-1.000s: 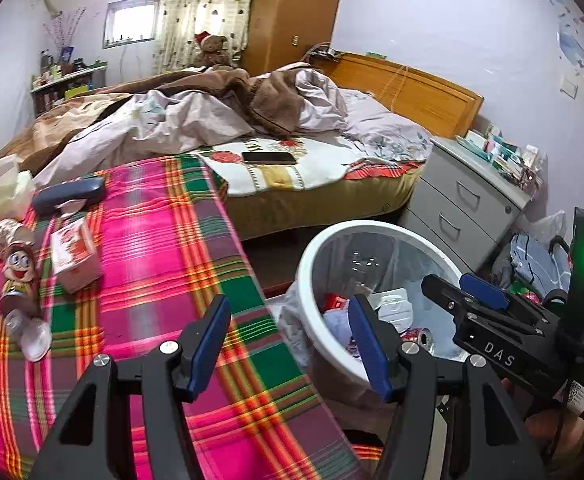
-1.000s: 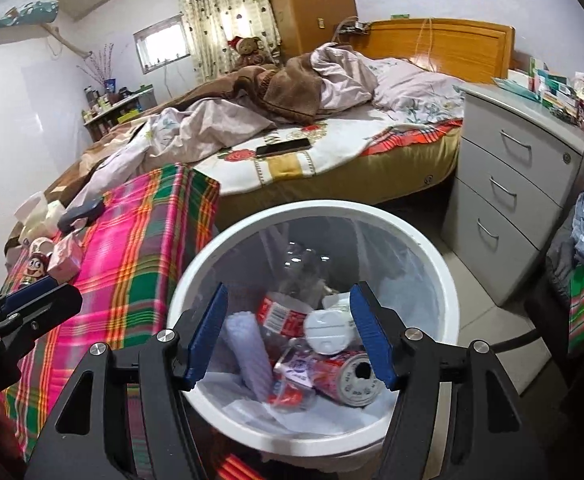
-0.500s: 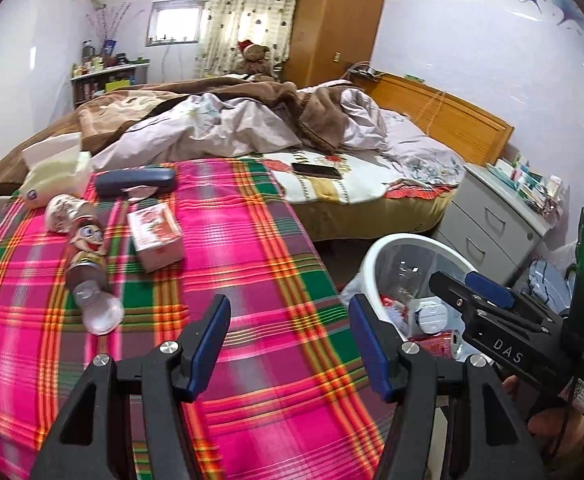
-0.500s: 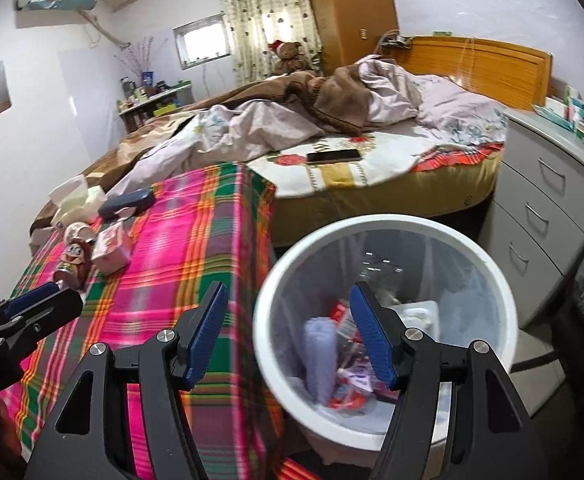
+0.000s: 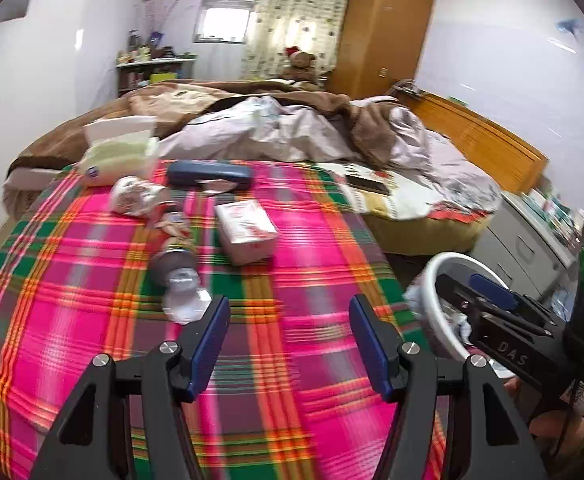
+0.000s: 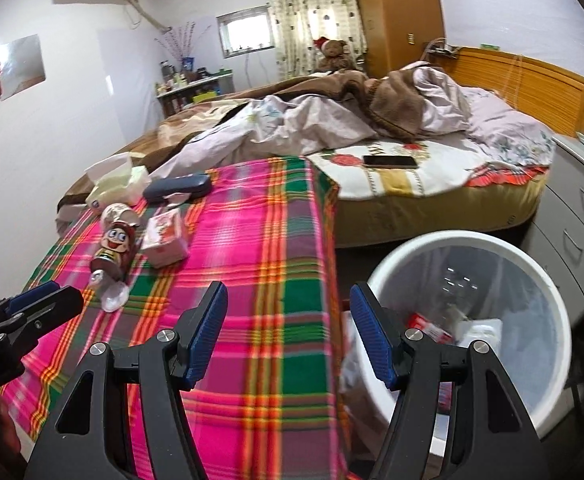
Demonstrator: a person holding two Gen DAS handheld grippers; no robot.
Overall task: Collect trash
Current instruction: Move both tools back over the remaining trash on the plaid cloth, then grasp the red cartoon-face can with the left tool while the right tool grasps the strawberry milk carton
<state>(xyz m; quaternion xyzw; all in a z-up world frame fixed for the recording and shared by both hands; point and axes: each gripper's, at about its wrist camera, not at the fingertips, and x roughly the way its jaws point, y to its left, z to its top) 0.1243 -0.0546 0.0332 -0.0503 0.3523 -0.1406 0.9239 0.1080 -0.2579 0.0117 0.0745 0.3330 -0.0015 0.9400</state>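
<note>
I hold my left claw (image 5: 288, 338) released above the plaid worktop (image 5: 292, 380); ahead-left of it lies a bottle (image 5: 176, 276), a carton (image 5: 246, 232) beyond. My right claw (image 6: 288, 336), also released, has the bin (image 6: 472, 320) ahead-right.

Tablecloth (image 5: 300, 288) was pink, green and orange plaid. Bin (image 6: 444, 240) was white with a clear liner. Small box (image 5: 248, 228) was white with red print. Case (image 5: 208, 174) was dark blue. Gripper pads (image 6: 208, 332) were blue on black arms. Blanket (image 6: 396, 112) was brown.
</note>
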